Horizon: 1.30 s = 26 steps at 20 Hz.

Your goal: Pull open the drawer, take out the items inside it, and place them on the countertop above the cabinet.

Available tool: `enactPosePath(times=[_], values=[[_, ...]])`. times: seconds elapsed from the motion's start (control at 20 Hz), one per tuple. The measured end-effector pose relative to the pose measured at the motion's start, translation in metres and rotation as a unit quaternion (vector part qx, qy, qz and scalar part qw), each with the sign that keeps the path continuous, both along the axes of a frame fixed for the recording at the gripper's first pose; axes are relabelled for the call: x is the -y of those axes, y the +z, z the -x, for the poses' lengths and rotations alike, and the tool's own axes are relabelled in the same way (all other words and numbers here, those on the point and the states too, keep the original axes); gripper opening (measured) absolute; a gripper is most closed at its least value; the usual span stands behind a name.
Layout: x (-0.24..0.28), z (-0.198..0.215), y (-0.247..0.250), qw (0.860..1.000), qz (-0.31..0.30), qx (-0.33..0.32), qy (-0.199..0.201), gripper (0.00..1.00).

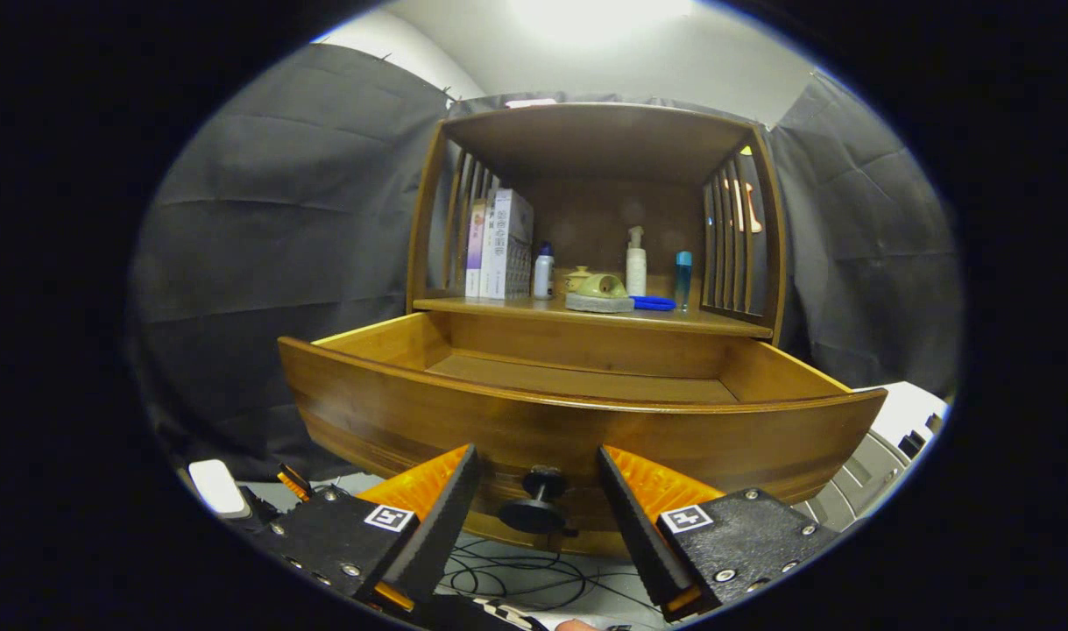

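The drawer (577, 421) stands pulled well out of the cabinet (599, 175); its front panel curves across just ahead of the gripper (538, 478), and its dark knob (538, 501) sits in the gap between the two fingers, touched by neither as far as can be seen; the gripper is spread wide and has hold of nothing.

The part of the drawer floor that can be seen, toward the back, is bare wood; the front panel hides the near part, so whether any item is left inside cannot be told from here.

On the countertop (516, 308) above the drawer, things are already standing: boxes (498, 245) at the left end, a small bottle (543, 272) just beside them, a green piece on a grey pad (599, 294) near the front edge at the middle with a small lidded jar (576, 278) behind it, a pump bottle (636, 263) toward the back, a blue flat thing (654, 303) near the front edge and a blue tube (683, 276) toward the right end; which of these came from the drawer cannot be told.

By my reading the opening step is done; if the hidden front of the drawer holds nothing, the emptying is done too; otherwise what remains is to reach over the panel, lift out what is there and set it on the countertop, where free room lies along the front edge at the right end.
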State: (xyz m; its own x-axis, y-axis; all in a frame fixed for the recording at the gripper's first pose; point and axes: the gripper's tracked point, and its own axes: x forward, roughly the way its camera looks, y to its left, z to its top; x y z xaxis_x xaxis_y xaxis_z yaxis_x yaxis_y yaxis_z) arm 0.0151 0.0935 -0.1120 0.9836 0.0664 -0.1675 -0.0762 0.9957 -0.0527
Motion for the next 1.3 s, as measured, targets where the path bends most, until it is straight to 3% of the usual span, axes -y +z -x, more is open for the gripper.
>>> enactPosePath(times=[1.3], values=[[0.009,-0.081,0.009,0.999,0.021,0.008,-0.05,0.87]])
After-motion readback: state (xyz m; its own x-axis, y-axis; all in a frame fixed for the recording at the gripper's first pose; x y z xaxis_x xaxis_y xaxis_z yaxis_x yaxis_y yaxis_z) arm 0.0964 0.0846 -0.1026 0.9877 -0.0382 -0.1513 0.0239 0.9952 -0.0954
